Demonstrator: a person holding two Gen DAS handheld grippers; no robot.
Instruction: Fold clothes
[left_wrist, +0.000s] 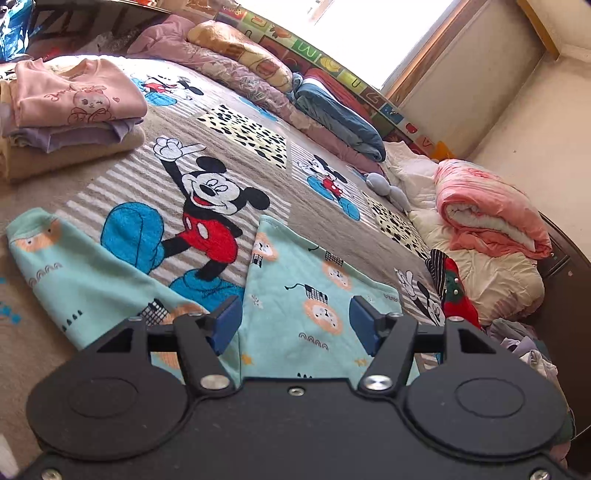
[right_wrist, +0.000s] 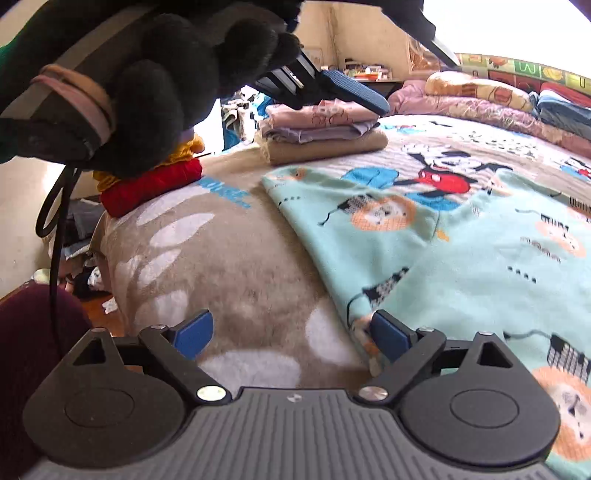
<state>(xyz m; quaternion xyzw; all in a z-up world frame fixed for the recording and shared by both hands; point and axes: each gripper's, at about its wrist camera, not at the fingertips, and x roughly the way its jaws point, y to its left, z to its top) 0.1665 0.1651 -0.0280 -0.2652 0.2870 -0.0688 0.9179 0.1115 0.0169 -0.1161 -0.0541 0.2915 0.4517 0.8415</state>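
Bright window (left_wrist: 384, 33), daylight pouring in. Cream walls (left_wrist: 535, 122). Bed (left_wrist: 332, 221) under cartoon-mouse blanket (left_wrist: 207, 206). Rolled quilts (left_wrist: 491, 218) along far edge. Wooden floor (right_wrist: 103, 314), cluttered.

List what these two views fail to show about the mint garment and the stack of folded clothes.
- Mint garment: near end hidden under the left claw body in the left wrist view; cut off by the right edge in the right wrist view.
- Folded stack: top partly hidden by the left claw's pad, right wrist view; cut off at the left edge, left wrist view.

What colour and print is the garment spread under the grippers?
Mint green garment printed with orange lion faces and small black marks; clearest in the left wrist view.
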